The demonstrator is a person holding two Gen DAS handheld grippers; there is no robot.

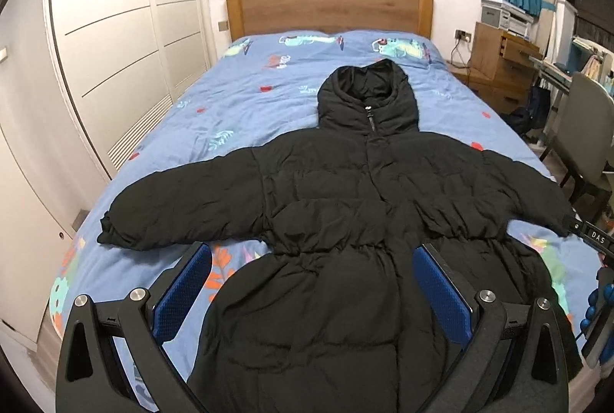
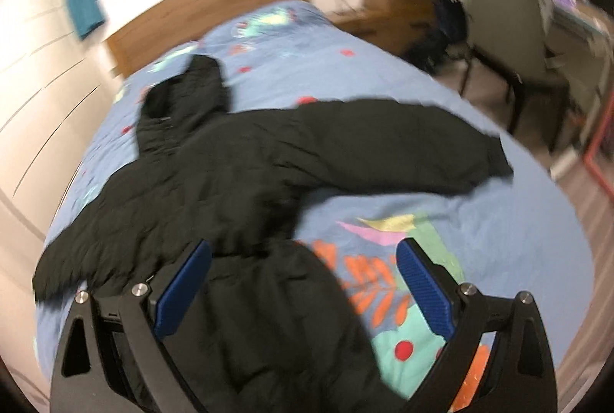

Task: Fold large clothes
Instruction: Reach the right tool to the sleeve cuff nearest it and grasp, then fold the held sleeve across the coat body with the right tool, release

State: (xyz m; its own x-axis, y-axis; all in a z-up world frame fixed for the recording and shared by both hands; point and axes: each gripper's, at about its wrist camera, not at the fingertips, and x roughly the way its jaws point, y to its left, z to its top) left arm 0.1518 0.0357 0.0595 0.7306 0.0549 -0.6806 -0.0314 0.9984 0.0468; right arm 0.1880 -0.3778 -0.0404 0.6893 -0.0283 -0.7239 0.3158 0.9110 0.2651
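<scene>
A black hooded puffer coat [image 1: 345, 205] lies face up on the blue patterned bed [image 1: 238, 98], sleeves spread wide, nothing folded yet. Left of the coat's waist, the left tool [image 1: 311, 292] hovers with fingers apart; over the hem's right side, the right tool [image 2: 303, 288] is likewise spread, holding nothing.

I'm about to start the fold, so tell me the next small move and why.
Probably bring the right gripper to the right sleeve's cuff and close on it. The jacket lies flat on the bed with both sleeves spread wide, and both the right and the left gripper are open and holding nothing, so a sleeve likely folds in first.
</scene>
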